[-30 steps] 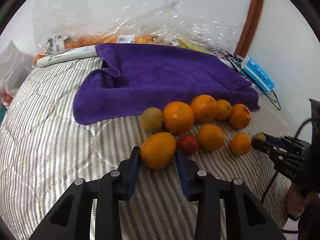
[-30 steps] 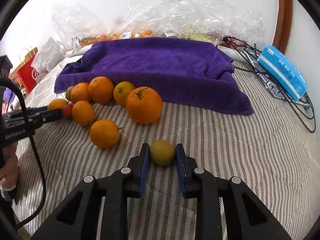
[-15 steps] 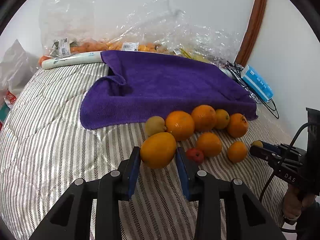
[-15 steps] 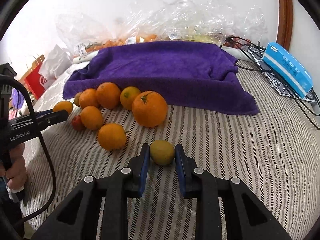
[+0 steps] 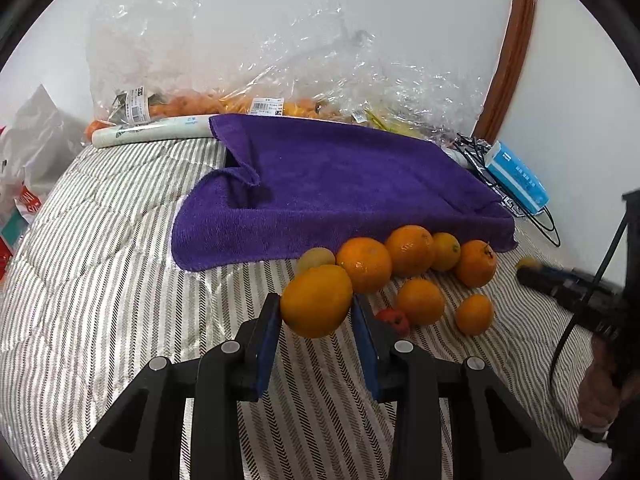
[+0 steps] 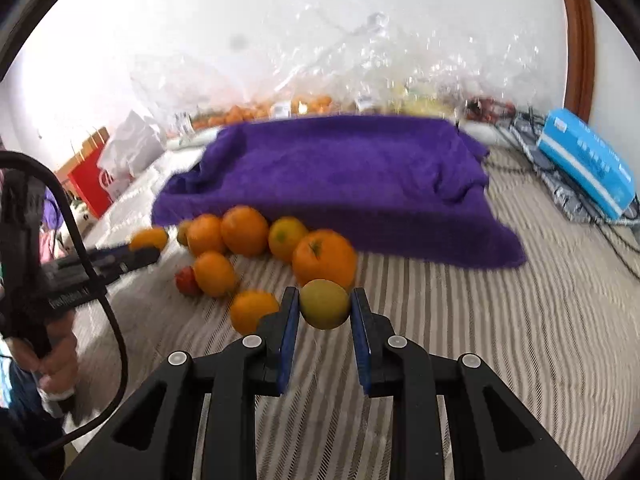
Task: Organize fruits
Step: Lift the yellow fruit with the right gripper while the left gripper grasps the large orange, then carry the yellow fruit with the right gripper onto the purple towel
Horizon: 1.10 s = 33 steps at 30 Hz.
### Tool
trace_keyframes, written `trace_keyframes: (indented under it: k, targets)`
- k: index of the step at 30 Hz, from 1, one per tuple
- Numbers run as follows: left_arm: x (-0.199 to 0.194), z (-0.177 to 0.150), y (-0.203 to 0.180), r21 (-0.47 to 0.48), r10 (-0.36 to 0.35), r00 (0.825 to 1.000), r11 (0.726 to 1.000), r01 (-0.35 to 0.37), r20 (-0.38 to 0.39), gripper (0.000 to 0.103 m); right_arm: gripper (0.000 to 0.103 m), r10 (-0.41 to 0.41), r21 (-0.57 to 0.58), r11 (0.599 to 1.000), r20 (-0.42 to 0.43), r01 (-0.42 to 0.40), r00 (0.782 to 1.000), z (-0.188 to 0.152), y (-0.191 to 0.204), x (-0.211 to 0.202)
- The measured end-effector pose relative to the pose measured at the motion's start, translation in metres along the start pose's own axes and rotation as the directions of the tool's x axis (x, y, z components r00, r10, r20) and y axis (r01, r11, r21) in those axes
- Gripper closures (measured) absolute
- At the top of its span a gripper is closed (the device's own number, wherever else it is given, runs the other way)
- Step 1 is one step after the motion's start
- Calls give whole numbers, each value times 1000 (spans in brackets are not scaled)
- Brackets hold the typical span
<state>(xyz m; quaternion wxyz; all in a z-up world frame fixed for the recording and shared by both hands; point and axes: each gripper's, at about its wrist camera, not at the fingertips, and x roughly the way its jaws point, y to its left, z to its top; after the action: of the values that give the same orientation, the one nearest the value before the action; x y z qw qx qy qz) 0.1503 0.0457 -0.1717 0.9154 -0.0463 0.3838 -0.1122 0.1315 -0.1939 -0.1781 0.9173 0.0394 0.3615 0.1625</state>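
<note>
My left gripper (image 5: 316,304) is shut on a large orange (image 5: 316,300) and holds it above the striped bedcover (image 5: 100,288). My right gripper (image 6: 325,306) is shut on a small yellow-green fruit (image 6: 324,303), also lifted. A cluster of oranges (image 5: 408,250) with a small red fruit (image 5: 394,319) lies in front of a purple towel (image 5: 340,184). In the right wrist view the cluster (image 6: 244,230) and the towel (image 6: 340,176) sit ahead and to the left. The left gripper shows there at the left (image 6: 136,252), the right gripper in the left wrist view at the right (image 5: 532,272).
Clear plastic bags of fruit (image 5: 280,92) lie behind the towel against the wall. A blue box (image 5: 516,176) and black cables (image 5: 536,216) lie at the right. A red and white bag (image 6: 96,176) stands off the left edge.
Both grippers have lifted with their fruit, so the cluster and towel sit lower and further ahead. The right wrist view is now blurred by motion.
</note>
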Motion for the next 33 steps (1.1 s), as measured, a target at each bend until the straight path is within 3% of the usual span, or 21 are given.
trace_keyframes:
  k: [18, 23, 33]
  targets:
    - [-26, 73, 8, -38, 49, 996, 998, -46, 74, 69, 77, -103, 17, 995, 173, 102, 979, 70, -3, -21]
    - [-14, 97, 10, -43, 73, 992, 997, -69, 99, 69, 77, -110, 19, 994, 184, 108, 977, 85, -6, -11]
    - [23, 123, 18, -69, 91, 993, 994, -86, 72, 69, 77, -115, 25, 993, 212, 112, 970, 109, -15, 16]
